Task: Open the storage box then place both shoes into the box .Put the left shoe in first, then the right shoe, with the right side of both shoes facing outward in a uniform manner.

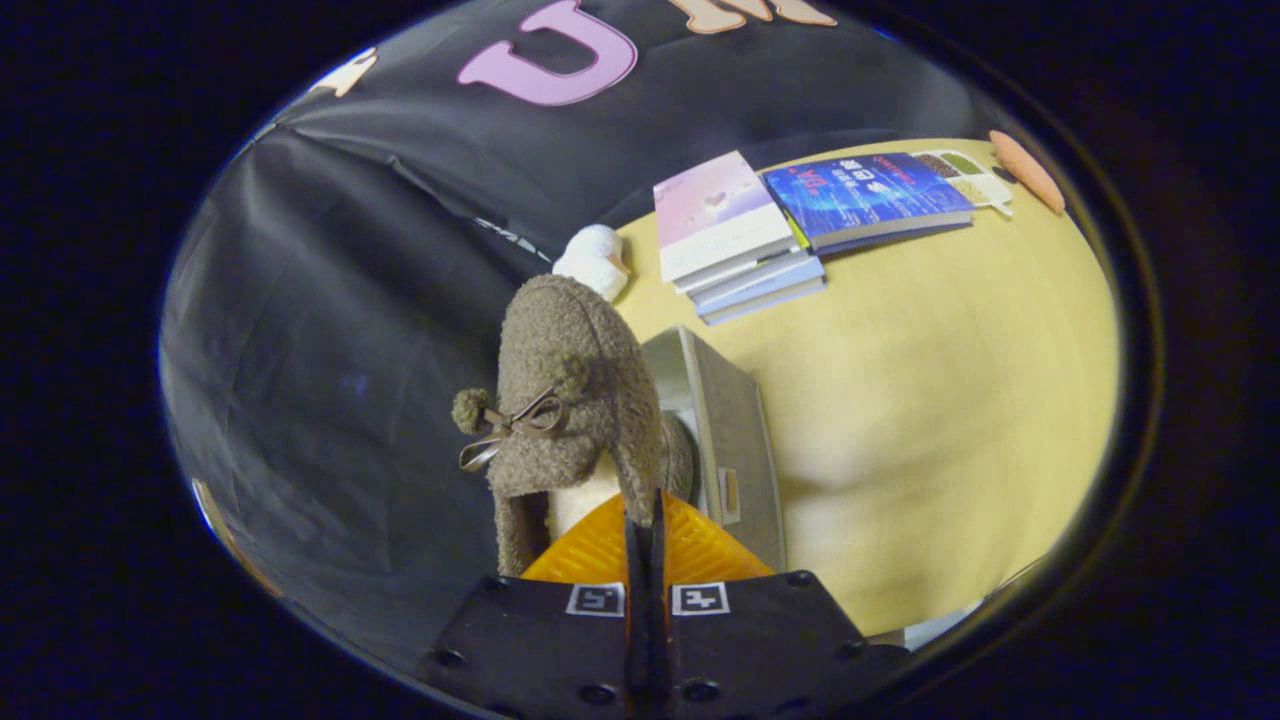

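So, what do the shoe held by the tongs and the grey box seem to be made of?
The shoe looks like brown fuzzy fleece or boucle, matte, with pompoms, a thin bow and a pale fluffy lining. The tongs are shut on its edge. The box beside it looks like smooth grey board or plastic; I cannot tell which.

Yellow tablecloth [930, 400] covers table. Stack of books [735, 240] lies flat on cloth, pink cover on top. Blue-covered book [868, 195] just beside stack, touching or nearly so. Beyond blue book, flat card with small compartment pictures [968, 175]. Near card, orange oval object [1027, 170] at cloth's far rim. White fluffy object [596, 258] near stack, against black cloth wall [330, 330].
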Motion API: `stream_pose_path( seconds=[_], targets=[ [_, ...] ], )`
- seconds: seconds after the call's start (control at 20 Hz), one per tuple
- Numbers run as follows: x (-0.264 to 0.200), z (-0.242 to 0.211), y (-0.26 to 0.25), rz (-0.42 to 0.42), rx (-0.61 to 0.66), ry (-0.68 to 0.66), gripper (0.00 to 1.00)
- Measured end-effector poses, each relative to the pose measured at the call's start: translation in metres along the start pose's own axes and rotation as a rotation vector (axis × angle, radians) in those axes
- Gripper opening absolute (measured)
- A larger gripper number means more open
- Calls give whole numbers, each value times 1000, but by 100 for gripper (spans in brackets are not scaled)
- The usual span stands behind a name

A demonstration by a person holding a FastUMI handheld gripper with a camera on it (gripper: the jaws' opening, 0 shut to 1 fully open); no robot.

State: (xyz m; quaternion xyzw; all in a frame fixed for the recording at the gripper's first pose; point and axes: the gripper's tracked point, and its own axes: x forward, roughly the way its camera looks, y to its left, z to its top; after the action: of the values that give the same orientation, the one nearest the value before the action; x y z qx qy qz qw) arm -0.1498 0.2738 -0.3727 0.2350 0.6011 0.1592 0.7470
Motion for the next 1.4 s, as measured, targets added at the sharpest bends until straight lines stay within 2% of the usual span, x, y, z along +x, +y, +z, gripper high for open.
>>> stream_pose_path(
  seconds=[0.35,0.55,0.6,0.7,1.2,1.25,1.4],
  targets=[
    [29,-28,-17,-138,-56,46,4],
    [33,-34,-15,-172,-65,39,4],
    [34,-33,-17,-183,-66,30,8],
    [30,-33,-19,-200,-54,14,8],
    [21,-33,-22,-216,-18,-24,8],
    [21,-31,-21,-216,-18,-29,12],
    [17,-23,-22,-209,5,-58,10]
  ],
)
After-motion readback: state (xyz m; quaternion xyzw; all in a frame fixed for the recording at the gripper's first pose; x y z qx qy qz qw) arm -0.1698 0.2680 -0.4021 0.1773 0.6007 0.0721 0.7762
